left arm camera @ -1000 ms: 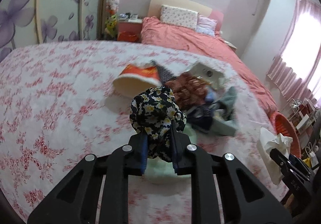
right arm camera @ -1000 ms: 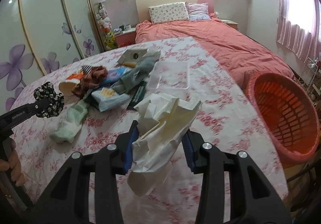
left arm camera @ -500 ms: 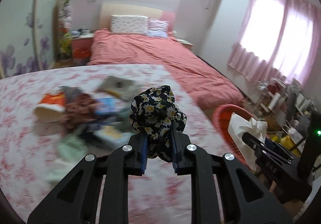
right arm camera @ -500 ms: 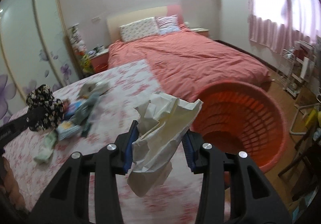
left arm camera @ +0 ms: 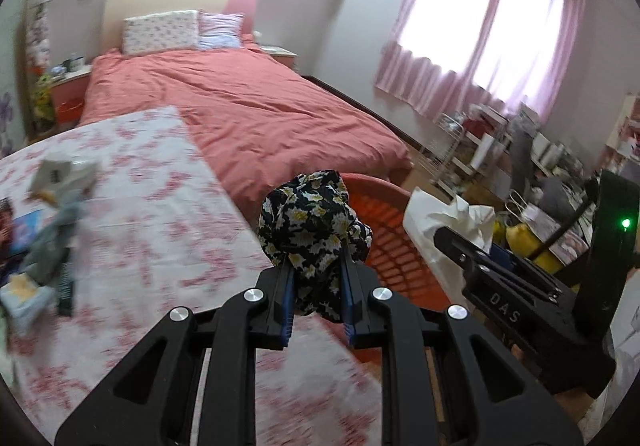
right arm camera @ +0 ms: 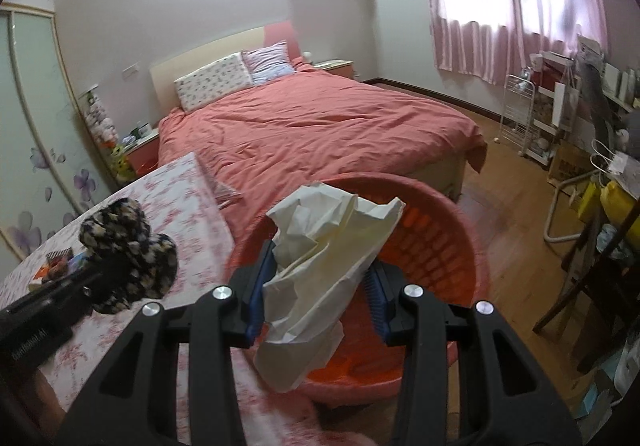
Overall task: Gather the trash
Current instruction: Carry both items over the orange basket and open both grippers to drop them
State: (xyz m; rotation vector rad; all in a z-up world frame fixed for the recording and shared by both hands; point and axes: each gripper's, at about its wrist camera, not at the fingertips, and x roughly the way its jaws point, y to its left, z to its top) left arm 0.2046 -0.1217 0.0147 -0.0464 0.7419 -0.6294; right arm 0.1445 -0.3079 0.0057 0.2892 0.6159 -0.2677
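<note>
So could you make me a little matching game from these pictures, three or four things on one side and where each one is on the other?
Things:
1. floral cloth
2. crumpled paper
3. orange basket
4. pillows

Places:
A. at the head of the bed
B. on the floor beside the flowered table
C. gripped by the right gripper
D. gripped by the left gripper

Pairs: 1-D, 2-C, 3-B, 4-A

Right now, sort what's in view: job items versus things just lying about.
Job:
- black floral fabric wad, in left jaws
- crumpled white paper, in right jaws
- round orange plastic basket
- litter pile on floral cloth

Lying about:
- salmon-covered bed
- pink curtains
- white wire rack
</note>
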